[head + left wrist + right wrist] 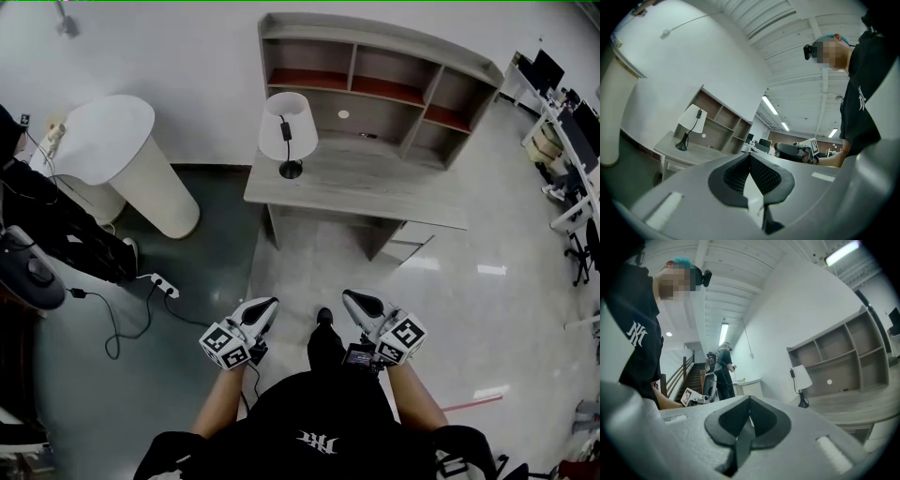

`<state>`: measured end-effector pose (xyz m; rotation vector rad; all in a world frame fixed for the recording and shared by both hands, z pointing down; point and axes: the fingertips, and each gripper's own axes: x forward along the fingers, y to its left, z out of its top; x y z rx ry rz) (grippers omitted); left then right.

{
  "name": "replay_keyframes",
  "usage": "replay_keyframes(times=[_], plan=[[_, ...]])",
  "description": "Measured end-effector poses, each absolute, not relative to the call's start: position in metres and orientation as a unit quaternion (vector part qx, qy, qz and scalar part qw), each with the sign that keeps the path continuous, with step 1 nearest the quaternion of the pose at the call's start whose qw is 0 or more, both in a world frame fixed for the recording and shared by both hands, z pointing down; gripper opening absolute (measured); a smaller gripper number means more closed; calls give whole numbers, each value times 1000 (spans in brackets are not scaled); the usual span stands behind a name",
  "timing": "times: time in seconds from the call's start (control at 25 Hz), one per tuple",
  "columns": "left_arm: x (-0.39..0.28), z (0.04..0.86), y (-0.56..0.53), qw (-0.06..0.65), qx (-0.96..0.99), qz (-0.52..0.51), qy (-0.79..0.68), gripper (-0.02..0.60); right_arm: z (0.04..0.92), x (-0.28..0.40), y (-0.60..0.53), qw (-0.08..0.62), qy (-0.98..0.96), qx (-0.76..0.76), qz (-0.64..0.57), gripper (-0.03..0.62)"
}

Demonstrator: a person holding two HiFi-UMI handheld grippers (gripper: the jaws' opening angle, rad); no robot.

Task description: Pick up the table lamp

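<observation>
Now our left gripper (269, 305) and right gripper (352, 299) are both closed and empty, well apart from the lamp (296, 117) by the left edge of the desk (375, 183). If we arrive without opening, we could knock it over that edge; its cord (284, 131) might also snag.
</observation>
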<state>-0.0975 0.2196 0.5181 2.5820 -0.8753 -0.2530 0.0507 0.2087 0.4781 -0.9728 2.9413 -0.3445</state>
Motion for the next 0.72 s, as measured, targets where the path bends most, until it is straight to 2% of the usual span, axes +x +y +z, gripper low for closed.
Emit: replay_keyframes(times=[0.72], plan=[[-79, 498, 1, 186, 902, -50, -387, -2, 475, 91, -30, 41, 959, -238, -147, 3]])
